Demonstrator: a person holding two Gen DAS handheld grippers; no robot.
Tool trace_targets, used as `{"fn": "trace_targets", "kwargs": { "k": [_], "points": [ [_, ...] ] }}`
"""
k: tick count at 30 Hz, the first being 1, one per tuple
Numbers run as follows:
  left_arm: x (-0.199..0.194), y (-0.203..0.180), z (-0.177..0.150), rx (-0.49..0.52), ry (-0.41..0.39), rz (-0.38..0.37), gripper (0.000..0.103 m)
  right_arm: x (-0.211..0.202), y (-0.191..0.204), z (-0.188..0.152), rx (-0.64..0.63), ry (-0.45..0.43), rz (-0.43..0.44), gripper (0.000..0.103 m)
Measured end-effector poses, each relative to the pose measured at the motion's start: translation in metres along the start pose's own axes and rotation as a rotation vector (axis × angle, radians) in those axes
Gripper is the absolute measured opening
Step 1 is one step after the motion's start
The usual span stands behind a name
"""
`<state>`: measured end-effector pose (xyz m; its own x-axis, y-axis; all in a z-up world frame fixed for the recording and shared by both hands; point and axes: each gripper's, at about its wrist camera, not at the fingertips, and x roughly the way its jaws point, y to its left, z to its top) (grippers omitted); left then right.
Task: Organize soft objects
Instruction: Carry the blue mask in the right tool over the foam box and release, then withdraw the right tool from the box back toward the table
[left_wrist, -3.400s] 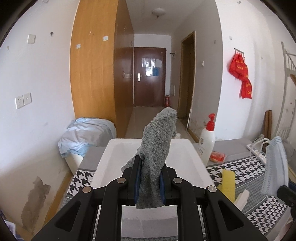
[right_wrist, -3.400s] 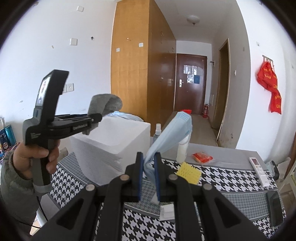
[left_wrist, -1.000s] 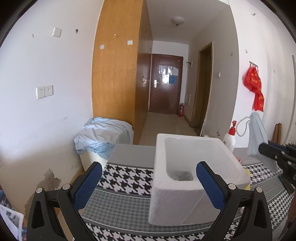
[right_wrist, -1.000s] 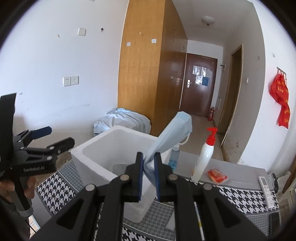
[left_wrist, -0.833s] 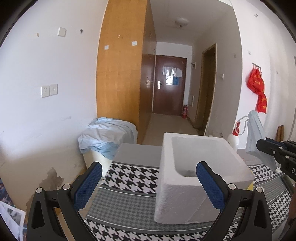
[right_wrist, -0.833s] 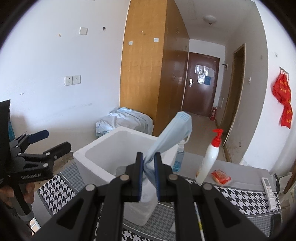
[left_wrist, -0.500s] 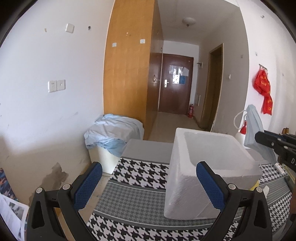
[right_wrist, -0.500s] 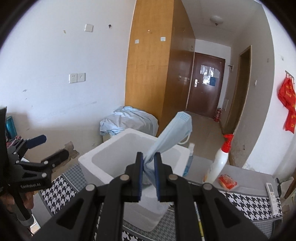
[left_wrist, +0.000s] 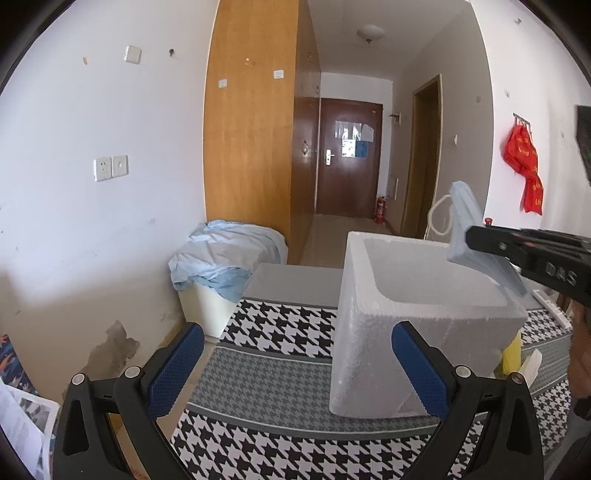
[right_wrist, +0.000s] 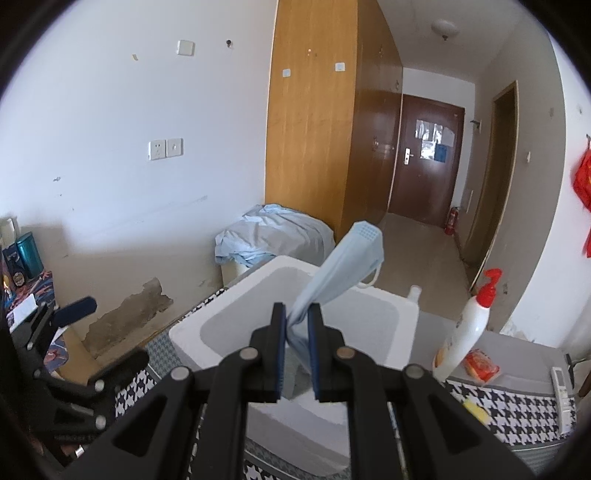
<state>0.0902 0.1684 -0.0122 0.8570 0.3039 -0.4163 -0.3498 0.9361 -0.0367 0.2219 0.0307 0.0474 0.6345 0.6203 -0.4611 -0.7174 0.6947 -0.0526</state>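
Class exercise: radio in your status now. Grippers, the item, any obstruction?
Left gripper open, empty. Right gripper shut on blue face mask, over white foam box. No obstruction visible.

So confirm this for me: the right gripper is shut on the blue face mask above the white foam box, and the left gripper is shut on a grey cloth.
One part is wrong. The left gripper holds nothing: the left wrist view shows its fingers wide apart and empty. The rest stands: the right gripper is shut on the blue face mask above the white foam box.

Grey cloth dropped, left claw (left_wrist: 295, 365) emptied, mask (right_wrist: 341, 275) carried over foam box (right_wrist: 373, 306)
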Motion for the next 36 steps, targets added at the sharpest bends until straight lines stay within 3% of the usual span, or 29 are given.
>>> {"fn": "trace_targets", "kwargs": {
  "k": [19,21,23,25,36],
  "points": [
    [-0.003,0.009,-0.012,-0.036,0.017,0.0,0.102,0.038,0.004,0.001,0.037,0.082,0.018,0.015],
    [-0.003,0.008,-0.012,-0.031,0.019,-0.001,0.102,0.04,0.003,0.0,0.043,0.09,0.026,0.023],
    [-0.003,0.006,-0.013,-0.026,0.021,-0.001,0.102,0.042,0.002,0.001,0.055,0.098,0.036,0.049],
    [-0.003,0.008,-0.013,-0.028,0.021,-0.001,0.102,0.043,0.001,0.0,0.069,0.1,0.046,0.056],
    [-0.005,0.001,-0.016,-0.029,0.032,-0.015,0.102,0.028,0.003,-0.007,0.053,0.097,0.042,0.056]
  ]
}}
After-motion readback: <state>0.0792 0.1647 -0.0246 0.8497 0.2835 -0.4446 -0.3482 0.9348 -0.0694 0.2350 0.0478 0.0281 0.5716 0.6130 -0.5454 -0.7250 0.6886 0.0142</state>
